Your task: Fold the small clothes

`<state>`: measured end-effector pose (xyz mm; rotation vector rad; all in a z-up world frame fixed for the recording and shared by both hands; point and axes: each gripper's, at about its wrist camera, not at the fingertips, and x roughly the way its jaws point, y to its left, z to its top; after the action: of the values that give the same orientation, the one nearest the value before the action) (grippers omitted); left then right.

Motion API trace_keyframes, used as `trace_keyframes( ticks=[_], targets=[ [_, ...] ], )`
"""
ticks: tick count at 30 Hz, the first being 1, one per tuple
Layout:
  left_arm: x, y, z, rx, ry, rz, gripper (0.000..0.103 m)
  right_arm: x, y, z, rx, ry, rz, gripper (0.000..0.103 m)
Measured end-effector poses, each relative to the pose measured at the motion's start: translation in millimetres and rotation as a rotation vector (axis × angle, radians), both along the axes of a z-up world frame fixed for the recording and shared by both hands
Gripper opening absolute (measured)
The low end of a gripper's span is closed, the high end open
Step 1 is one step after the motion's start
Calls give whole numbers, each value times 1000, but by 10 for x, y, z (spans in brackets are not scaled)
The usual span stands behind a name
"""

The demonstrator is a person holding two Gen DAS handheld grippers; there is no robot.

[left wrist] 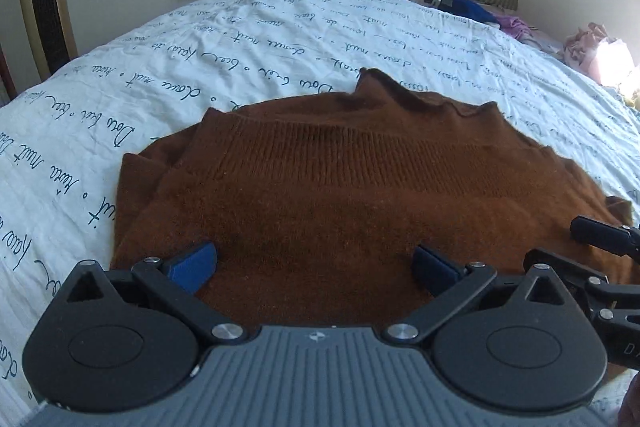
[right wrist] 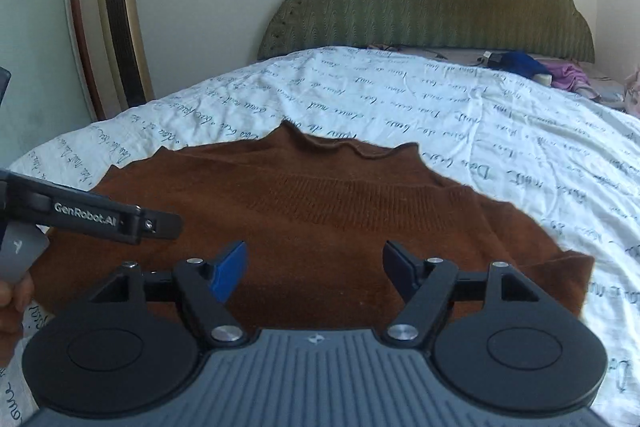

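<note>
A brown knitted sweater lies folded on the bed, with its ribbed band across the middle and a wavy edge at the far side. It also shows in the right wrist view. My left gripper is open, with its blue pads over the sweater's near part and nothing between them. My right gripper is open and empty over the sweater's near edge. The left gripper's body shows at the left of the right wrist view.
The bed has a white cover with dark script. A green padded headboard stands at the far end. Blue and pink clothes lie at the far right. A gold tower fan stands by the wall at the left.
</note>
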<state>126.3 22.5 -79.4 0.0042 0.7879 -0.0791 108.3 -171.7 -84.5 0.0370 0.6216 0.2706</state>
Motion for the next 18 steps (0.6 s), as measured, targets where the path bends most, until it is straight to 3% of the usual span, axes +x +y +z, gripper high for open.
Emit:
trace_keyframes(
  ticks=[6, 18],
  targets=[
    [-23, -58, -80, 58, -33, -14, 103, 69, -82, -210, -24, 28, 2, 75],
    [-61, -2, -92, 59, -46, -53, 103, 189, -518, -265, -47, 39, -44, 79]
  ],
)
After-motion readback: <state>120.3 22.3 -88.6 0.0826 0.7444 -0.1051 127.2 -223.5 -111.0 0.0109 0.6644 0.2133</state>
